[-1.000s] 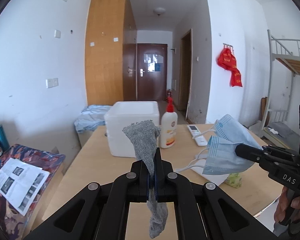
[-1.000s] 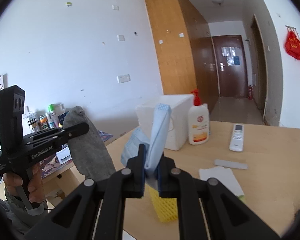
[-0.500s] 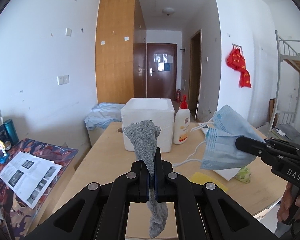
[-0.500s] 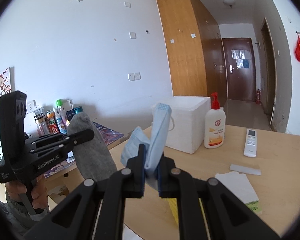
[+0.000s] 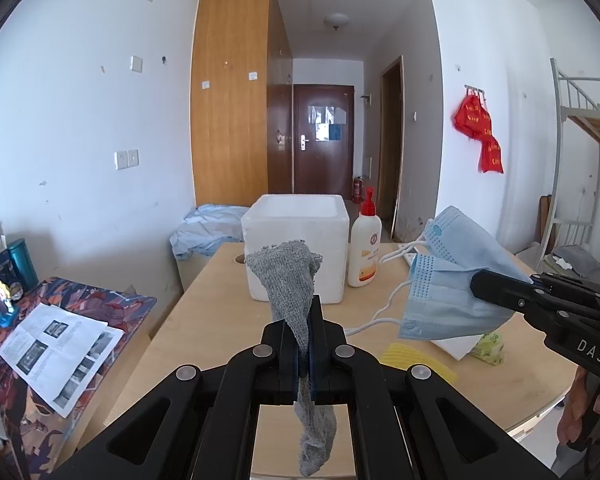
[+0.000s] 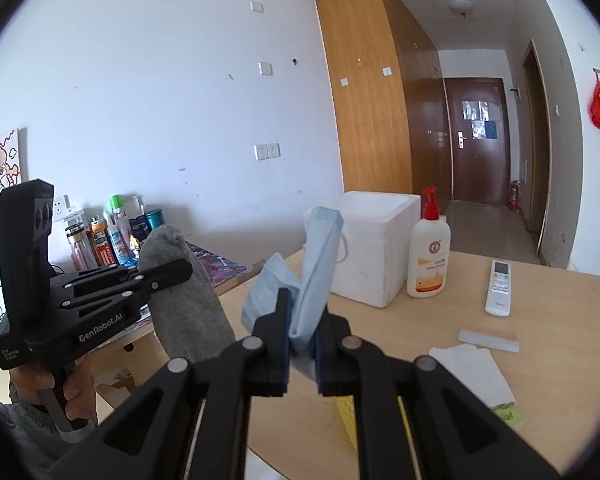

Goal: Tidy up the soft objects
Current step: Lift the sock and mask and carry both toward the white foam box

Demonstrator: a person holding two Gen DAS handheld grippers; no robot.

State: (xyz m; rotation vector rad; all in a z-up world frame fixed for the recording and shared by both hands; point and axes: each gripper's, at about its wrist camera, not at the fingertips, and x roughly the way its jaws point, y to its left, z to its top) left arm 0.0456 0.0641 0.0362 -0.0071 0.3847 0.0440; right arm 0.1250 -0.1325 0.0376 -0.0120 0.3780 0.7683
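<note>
My left gripper [image 5: 304,320] is shut on a grey sock [image 5: 290,280], whose toe stands up above the jaws while the cuff dangles below. From the right wrist view that same gripper [image 6: 180,270] and sock [image 6: 188,312] hang at the left, above the table's near edge. My right gripper [image 6: 302,320] is shut on a light blue face mask [image 6: 316,256]; in the left wrist view it [image 5: 480,280] holds the mask [image 5: 444,288] with white ear loops hanging. A white foam box [image 5: 300,240], open at the top, stands farther back on the wooden table [image 5: 220,304].
A lotion pump bottle [image 6: 428,260] stands right of the box, with a white remote [image 6: 498,288] beyond it. A tissue pack [image 6: 480,376] and a yellow cloth [image 5: 416,362] lie near the front. A side table with bottles [image 6: 112,236] and a leaflet [image 5: 56,344] stands left.
Both grippers keep their hold. The views have drawn back a little from the table, so the box and bottle look smaller and farther away.
</note>
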